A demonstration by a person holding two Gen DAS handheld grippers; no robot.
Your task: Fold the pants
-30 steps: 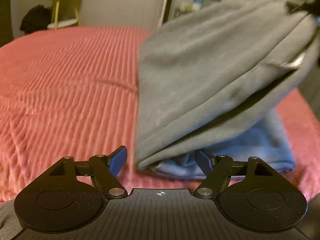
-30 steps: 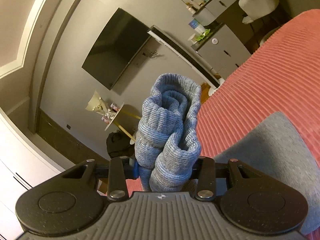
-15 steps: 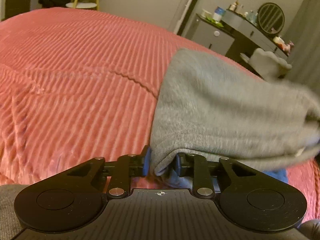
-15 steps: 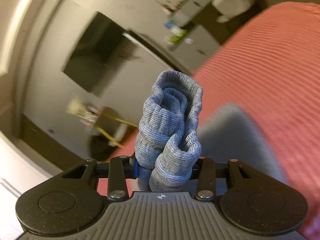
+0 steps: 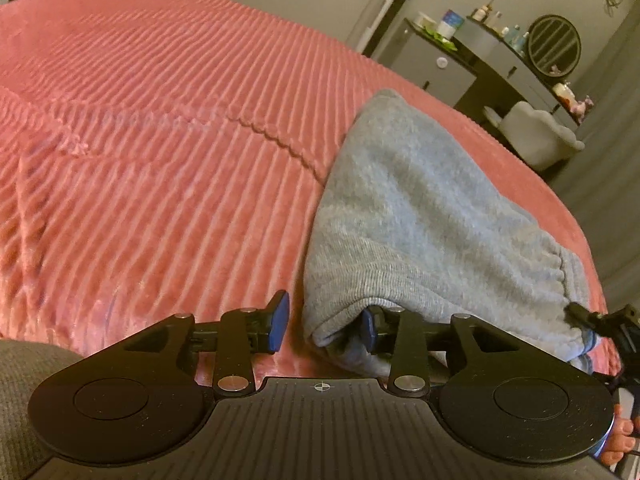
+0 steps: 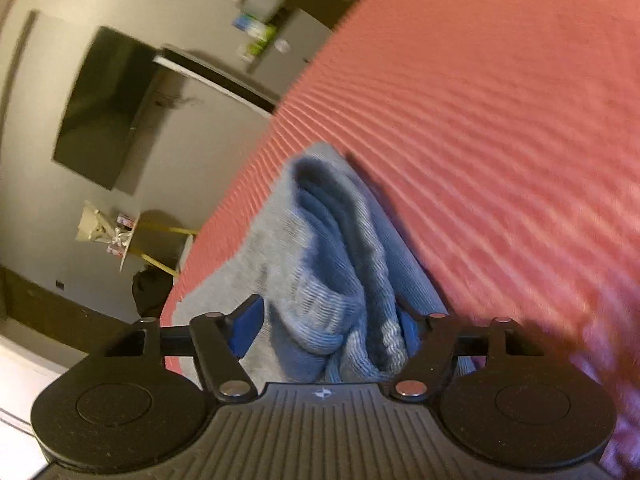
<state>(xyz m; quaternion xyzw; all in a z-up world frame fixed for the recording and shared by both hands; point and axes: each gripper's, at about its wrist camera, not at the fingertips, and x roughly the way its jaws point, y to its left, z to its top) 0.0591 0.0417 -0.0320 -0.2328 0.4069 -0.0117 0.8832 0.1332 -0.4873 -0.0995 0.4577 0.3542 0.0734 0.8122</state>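
Grey sweatpants (image 5: 420,220) lie folded over on a pink ribbed bedspread (image 5: 160,160). My left gripper (image 5: 323,326) is at the near corner of the fold and its jaws are opening. Its right pad is tucked under the cloth, while the left pad (image 5: 278,322) stands clear of it. In the right wrist view the bunched ribbed edge of the pants (image 6: 320,260) lies between the jaws of my right gripper (image 6: 328,332), which are also opening. The left pad (image 6: 246,330) is off the cloth. The right gripper (image 5: 600,320) also shows at the left view's right edge.
A dresser (image 5: 480,52) with bottles and a round mirror stands past the bed's far right edge, with a white chair (image 5: 532,128) beside it. A dark screen (image 6: 108,104) hangs on the wall above a small side table (image 6: 132,236). Bedspread stretches to the left.
The raised upper half of the pants has come down onto the lower half. My right gripper sank to the bed with the bunched edge and its jaws widened. My left gripper pinched the fold corner, then parted.
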